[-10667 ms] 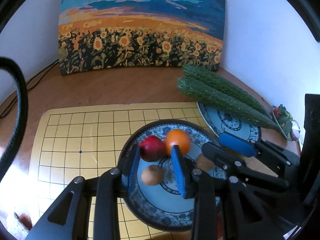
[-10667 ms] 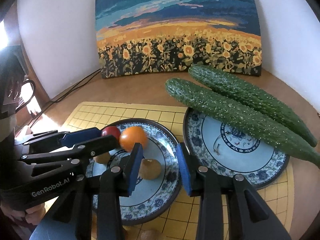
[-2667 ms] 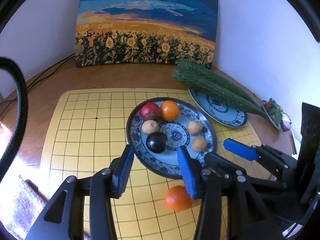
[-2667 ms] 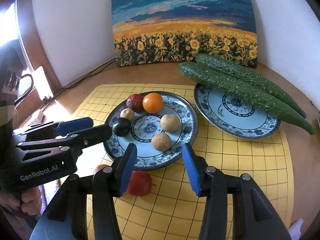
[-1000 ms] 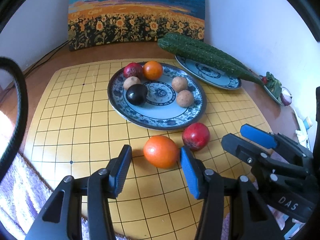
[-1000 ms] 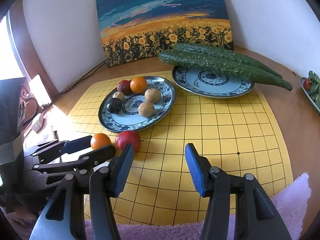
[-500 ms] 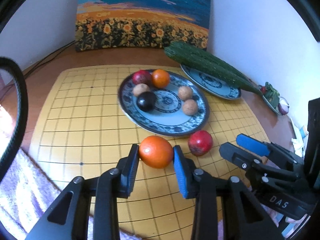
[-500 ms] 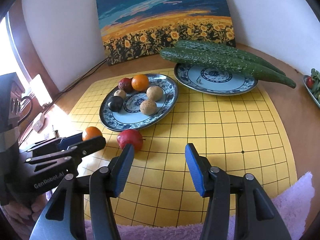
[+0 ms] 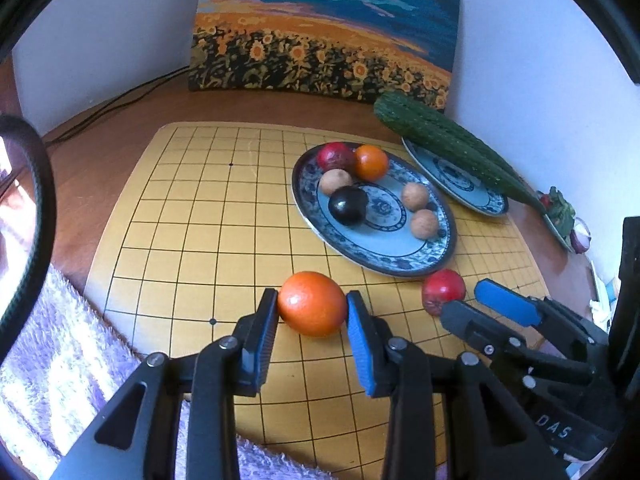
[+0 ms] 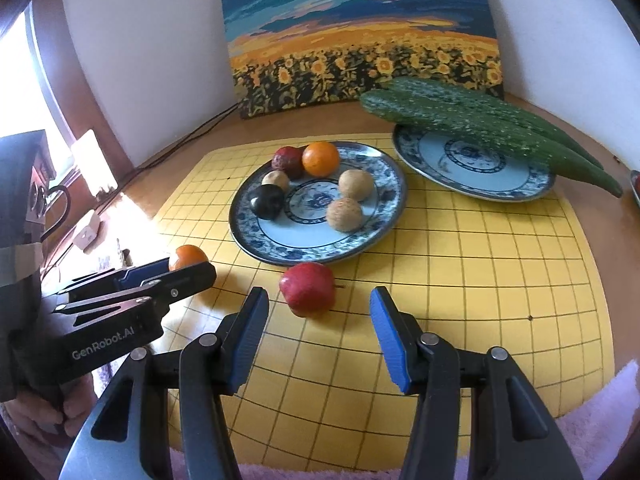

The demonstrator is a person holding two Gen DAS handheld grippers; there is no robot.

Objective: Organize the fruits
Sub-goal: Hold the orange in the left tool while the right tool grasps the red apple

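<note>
My left gripper [image 9: 312, 316] is shut on an orange [image 9: 312, 303], held just above the yellow grid board [image 9: 200, 220]; the orange also shows in the right wrist view [image 10: 187, 257]. My right gripper [image 10: 318, 336] is open, with a red apple [image 10: 307, 289] lying on the board just ahead of its jaws; the apple shows in the left wrist view [image 9: 443, 290] too. A blue patterned plate [image 10: 256, 236] holds a red fruit, an orange, a dark plum and three brown fruits.
A second patterned plate [image 10: 472, 168] at the back right carries two long cucumbers [image 10: 480, 124]. A sunflower painting [image 10: 360, 40] leans on the wall behind. A purple fluffy cloth [image 9: 60, 360] lies at the near edge. Cables [image 9: 112, 104] run along the back left.
My left gripper has closed on the orange and lifted it slightly. My right gripper has moved in toward the red apple, still open.
</note>
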